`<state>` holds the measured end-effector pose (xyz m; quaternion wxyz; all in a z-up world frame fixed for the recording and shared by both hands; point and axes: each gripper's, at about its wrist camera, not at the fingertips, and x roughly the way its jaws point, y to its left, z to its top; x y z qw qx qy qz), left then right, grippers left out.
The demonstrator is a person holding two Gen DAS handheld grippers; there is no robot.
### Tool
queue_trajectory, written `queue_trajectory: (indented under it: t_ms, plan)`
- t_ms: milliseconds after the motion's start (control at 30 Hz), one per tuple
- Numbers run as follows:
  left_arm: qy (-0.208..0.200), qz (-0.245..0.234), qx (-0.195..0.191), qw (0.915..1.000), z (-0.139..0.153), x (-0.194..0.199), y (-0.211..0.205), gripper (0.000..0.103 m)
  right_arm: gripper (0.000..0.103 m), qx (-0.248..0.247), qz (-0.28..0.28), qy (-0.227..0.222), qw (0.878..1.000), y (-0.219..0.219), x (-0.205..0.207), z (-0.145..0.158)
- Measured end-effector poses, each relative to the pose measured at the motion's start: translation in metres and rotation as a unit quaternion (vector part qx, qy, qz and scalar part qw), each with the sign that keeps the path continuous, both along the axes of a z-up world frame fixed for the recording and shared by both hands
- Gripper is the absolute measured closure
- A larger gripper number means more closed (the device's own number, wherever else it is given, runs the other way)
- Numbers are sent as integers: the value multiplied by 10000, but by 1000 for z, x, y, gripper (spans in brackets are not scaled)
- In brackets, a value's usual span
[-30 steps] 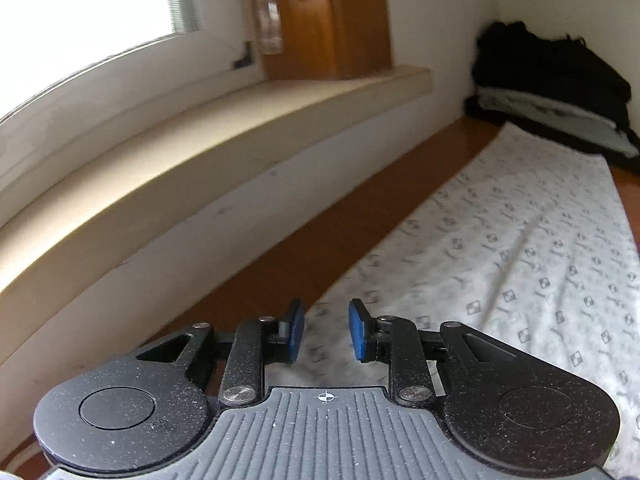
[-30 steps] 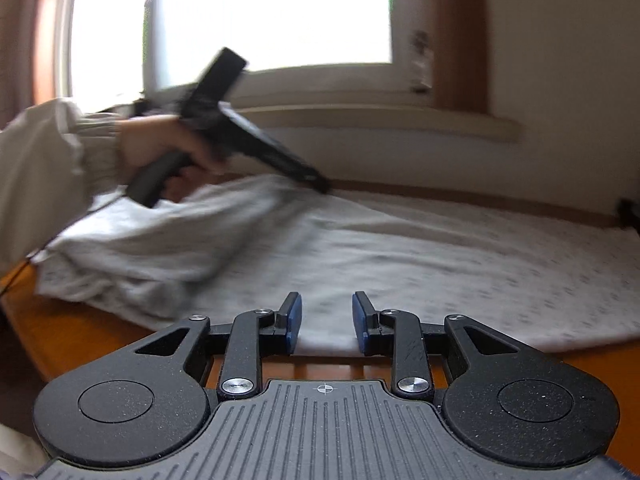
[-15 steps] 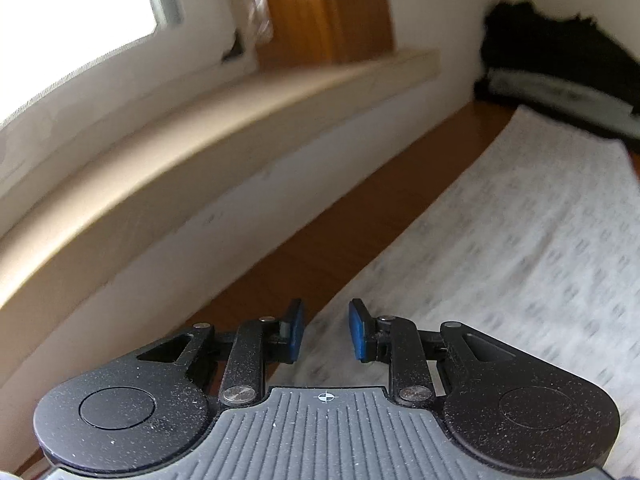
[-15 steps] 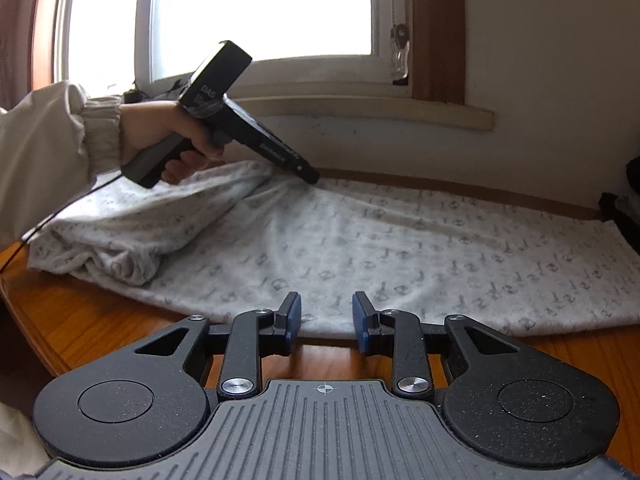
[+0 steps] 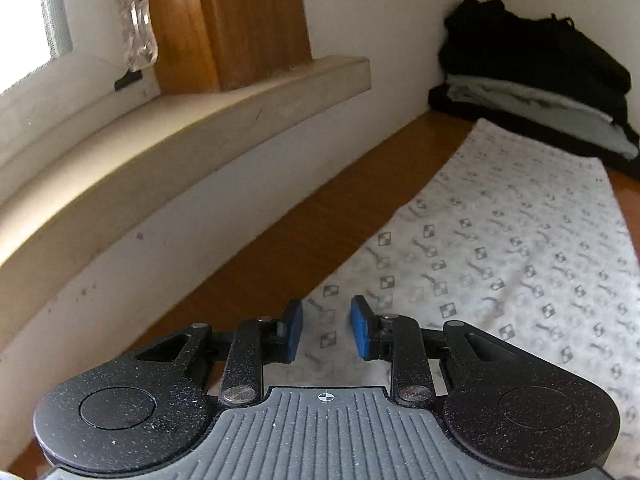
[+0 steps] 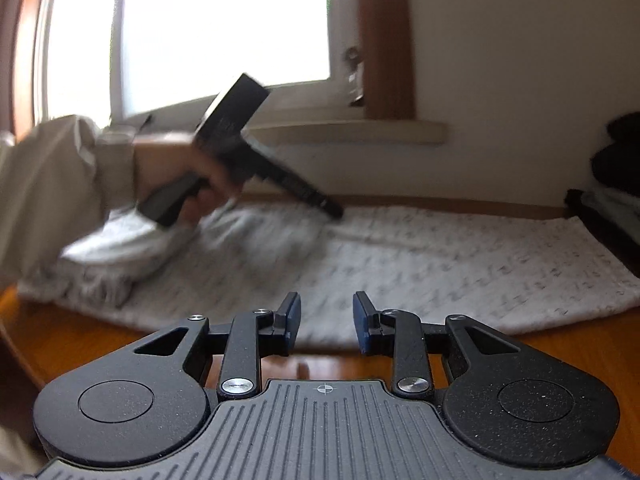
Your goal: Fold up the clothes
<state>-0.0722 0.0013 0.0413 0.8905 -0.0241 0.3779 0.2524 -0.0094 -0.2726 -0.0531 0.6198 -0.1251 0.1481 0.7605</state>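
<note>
Wooden table (image 6: 580,356); person's hand (image 6: 200,176) right-view only

White patterned garment (image 5: 516,248), blue claw pads (image 5: 362,332)

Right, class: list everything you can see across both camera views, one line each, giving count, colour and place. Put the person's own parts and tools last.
Patterned garment: one, white with small grey print, spread flat along the wooden table, bunched at one end.
Wooden table: one, orange-brown, under the garment.
Pile of clothes: one, black with a pale layer, in the far corner.
Window sill: one, cream, along the wall.
Window: one, bright, above the sill.
Sleeve: one, beige, left edge of the right wrist view.
Hand: one, blurred, holding the left gripper.
Left gripper: black, blue pads, open.
Right gripper: black, blue pads, open.
</note>
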Motion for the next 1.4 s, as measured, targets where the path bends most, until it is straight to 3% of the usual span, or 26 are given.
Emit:
queue_trajectory:
  t_ms: [167,367,433,533,733,833,967,1400]
  plan:
    - [41,26,41,10000,0,6,1,73,72,-117,-140,-207,9996,2,12,-15]
    - [54,213,56,9997,3,7,3,72,70,-5,-61,-4,10000,-14,20,-15]
    - [-60,304,154,9994,15,0,-3,65,50,25,-11,110,9999,-16,22,-13]
    - [-449,402,94,9981,38,-19,-14,35,36,173,-7,323,9993,-19,23,-7]
    - [-775,767,120,9940,65,-68,-33,24,0,568,-181,634,9962,-13,28,10]
    - [-1008,984,73,9900,68,-97,-41,20,0,787,-346,829,9928,-11,35,14]
    - [-1179,1158,106,9862,64,-135,-52,2,0,751,-377,1199,9892,-3,47,19]
    - [-1809,1195,-38,9762,20,-168,-62,0,0,-32,-614,1111,9919,29,64,28]
